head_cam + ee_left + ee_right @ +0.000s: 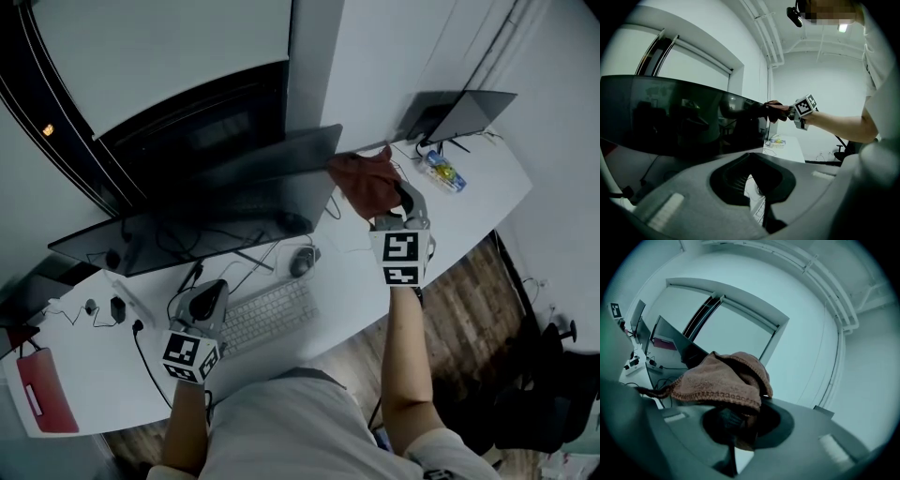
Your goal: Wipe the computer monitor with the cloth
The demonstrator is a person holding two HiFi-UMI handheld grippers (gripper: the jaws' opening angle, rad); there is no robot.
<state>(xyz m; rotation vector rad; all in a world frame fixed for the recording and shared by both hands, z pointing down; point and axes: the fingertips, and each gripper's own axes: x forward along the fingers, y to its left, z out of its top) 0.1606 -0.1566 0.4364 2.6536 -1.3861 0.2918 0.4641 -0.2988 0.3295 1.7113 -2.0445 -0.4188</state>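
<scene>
A white curved tabletop (pixel 361 286) carries a wide dark computer monitor (pixel 225 202). The right claw (pixel 398 202) grips a crumpled reddish-brown cloth (pixel 370 183) at its right edge. The left claw (pixel 208 302), closed and empty, hovers near left.

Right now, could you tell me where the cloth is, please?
In the head view the cloth sits right of centre, clamped in the right claw at the right edge of the monitor, left of the open laptop.

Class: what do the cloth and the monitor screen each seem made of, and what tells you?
The cloth looks like soft brown terry or microfibre, matte; nubby pile and a stitched hem show. The monitor screen is dark and glossy, likely glass or plastic; it shows reflections.
</scene>
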